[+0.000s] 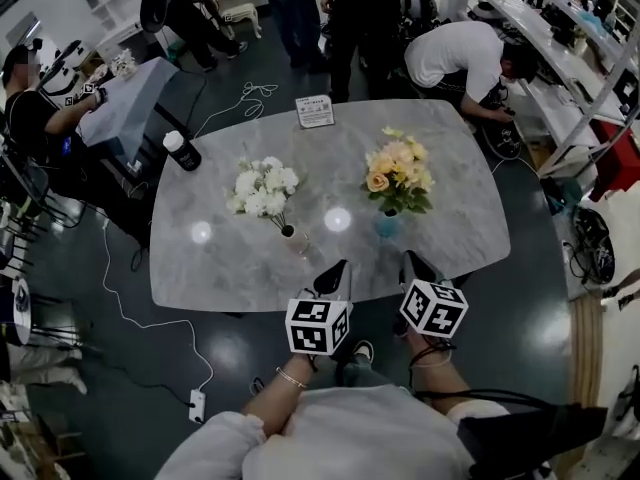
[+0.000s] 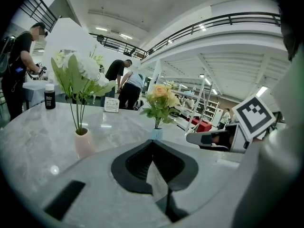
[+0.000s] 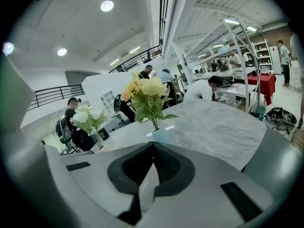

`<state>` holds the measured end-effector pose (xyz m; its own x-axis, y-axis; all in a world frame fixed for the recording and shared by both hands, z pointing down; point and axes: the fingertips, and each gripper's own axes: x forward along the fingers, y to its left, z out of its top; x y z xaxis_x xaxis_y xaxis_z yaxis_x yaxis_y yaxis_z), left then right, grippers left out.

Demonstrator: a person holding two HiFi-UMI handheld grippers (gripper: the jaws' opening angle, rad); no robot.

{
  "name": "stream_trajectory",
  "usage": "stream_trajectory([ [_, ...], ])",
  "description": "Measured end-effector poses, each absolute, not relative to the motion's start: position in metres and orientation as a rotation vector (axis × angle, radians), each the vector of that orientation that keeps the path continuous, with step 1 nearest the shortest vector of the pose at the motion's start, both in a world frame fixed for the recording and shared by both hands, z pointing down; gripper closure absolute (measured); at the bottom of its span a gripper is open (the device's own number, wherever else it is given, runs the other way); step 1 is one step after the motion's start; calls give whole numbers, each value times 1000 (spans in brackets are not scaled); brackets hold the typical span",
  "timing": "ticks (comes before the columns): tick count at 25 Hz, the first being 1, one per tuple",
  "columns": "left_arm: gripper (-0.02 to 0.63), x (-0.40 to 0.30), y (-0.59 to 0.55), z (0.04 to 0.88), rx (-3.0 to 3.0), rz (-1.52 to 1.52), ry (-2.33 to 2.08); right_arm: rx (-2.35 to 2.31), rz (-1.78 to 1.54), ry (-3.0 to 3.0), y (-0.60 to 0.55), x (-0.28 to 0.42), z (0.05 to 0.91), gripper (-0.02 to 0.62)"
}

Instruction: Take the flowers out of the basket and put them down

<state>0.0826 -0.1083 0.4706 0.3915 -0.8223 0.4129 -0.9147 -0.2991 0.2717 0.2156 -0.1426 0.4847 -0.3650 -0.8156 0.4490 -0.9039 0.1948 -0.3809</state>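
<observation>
Our left gripper and right gripper hung over the near edge of the grey marble tabletop, jaws pressed together, empty. Beyond them stood white flowers in a small pink vase and, to their right, yellow-peach flowers in a pale blue vase.

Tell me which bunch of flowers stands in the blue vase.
The yellow-and-peach bunch, on the right; the white bunch stands in a pink vase.
</observation>
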Motion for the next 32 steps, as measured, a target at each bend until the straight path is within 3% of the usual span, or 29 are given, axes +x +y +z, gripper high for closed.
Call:
stream_trajectory([
  [27,598,91,-163,554,2126,309,-1402,1614,798,-2336,-180,198,544,584],
  [32,598,83,-172,572,2085,311,-1415,1574,768,-2349,-197,193,551,515],
])
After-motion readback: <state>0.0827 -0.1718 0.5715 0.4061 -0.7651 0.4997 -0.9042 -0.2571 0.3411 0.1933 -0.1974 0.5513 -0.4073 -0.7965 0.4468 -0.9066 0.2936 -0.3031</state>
